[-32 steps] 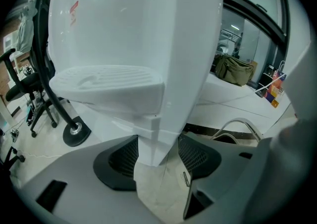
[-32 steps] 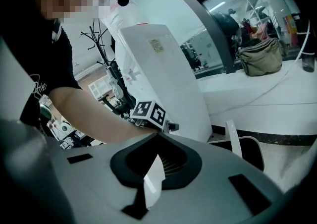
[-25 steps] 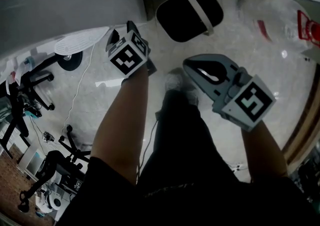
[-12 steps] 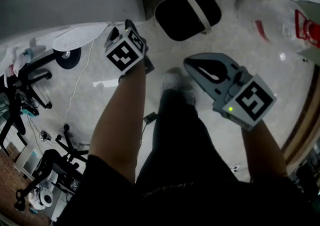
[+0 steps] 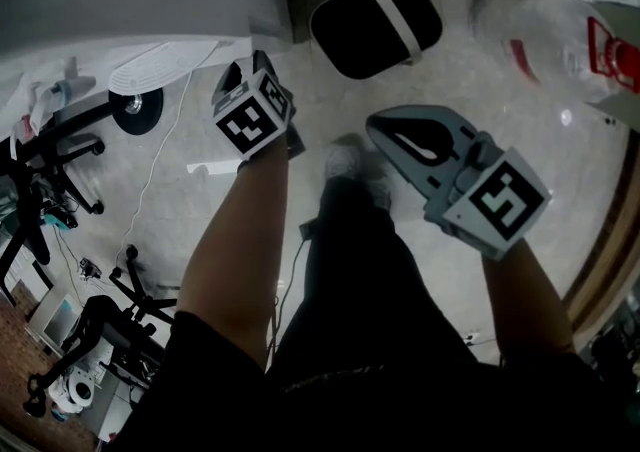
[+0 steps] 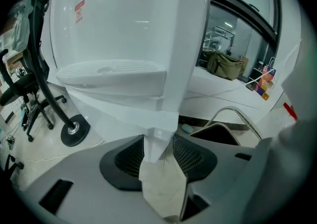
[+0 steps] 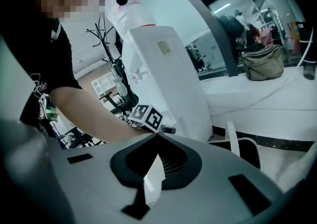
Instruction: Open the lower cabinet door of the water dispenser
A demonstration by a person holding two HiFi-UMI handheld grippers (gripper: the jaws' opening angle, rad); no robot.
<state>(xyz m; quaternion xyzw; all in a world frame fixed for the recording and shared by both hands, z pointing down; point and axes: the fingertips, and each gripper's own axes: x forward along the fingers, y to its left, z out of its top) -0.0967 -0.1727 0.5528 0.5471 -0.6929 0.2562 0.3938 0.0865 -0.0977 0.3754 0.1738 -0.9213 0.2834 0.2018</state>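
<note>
**Step in hand: left gripper (image 6: 158, 142) lining up on the door edge**

The pads (image 6: 130, 161) stand apart and have just been closing. The front corner edge of the water dispenser (image 6: 124, 25) runs down into the gap, with no pinch evident. The lower cabinet door (image 6: 116, 105) lies just beyond the tips, left of that edge, apparently shut. The right gripper (image 7: 158, 143) has its jaws together, empty, off to the side. Next, as I judge it: seat the pads on the door's lip, clamp, then swing it outward.

Left hand-held gripper (image 6: 158, 141) jaws closing, dispenser edge (image 6: 167, 111) between; right hand-held gripper (image 7: 158, 138) closed.
</note>
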